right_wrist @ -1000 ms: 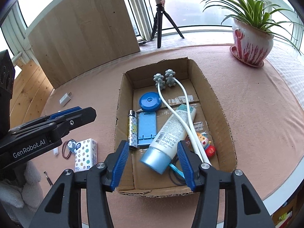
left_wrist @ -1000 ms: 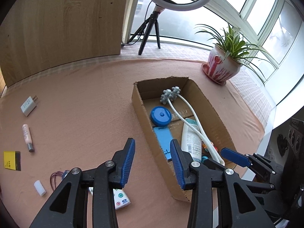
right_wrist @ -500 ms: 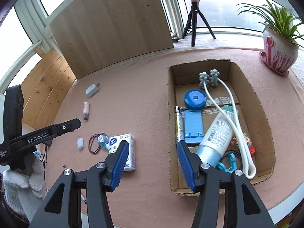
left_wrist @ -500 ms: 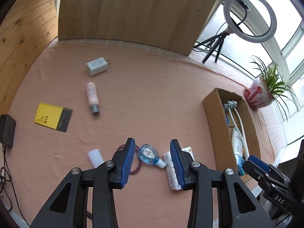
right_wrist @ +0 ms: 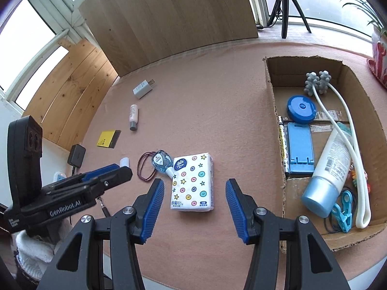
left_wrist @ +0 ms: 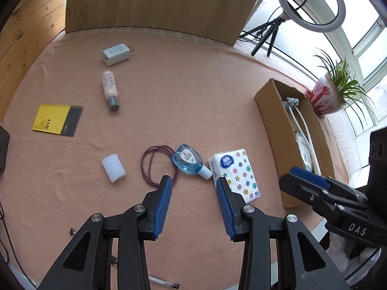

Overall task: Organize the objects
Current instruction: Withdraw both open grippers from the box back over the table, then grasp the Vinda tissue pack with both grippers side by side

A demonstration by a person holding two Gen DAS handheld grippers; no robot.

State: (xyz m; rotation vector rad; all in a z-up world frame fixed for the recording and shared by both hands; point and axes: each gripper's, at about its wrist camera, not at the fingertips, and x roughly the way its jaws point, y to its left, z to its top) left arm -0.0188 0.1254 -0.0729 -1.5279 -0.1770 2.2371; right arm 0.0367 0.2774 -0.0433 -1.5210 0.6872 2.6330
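A cardboard box (right_wrist: 274,130) on the pink cloth holds a white tube (right_wrist: 329,169), a blue phone stand (right_wrist: 300,148), a blue round case (right_wrist: 301,107), a white massager (right_wrist: 338,120) and more. A tissue pack (right_wrist: 192,180) (left_wrist: 235,171), a small blue bottle (left_wrist: 187,160) (right_wrist: 160,160) and a purple hair band (left_wrist: 154,164) lie left of the box. My left gripper (left_wrist: 193,186) is open just in front of the bottle. My right gripper (right_wrist: 192,192) is open above the tissue pack's near end.
Farther left lie a white roll (left_wrist: 113,168), a yellow notebook (left_wrist: 56,119), a pink bottle (left_wrist: 110,89) and a white charger (left_wrist: 117,54). A pen (left_wrist: 162,281) lies at the near edge. A potted plant (left_wrist: 331,91) and a ring-light tripod (left_wrist: 268,36) stand behind. A wooden panel (left_wrist: 157,2) backs the table.
Both grippers have swung left, away from the box, toward the loose items. The left one has closed in on the blue bottle and the right one on the tissue pack.
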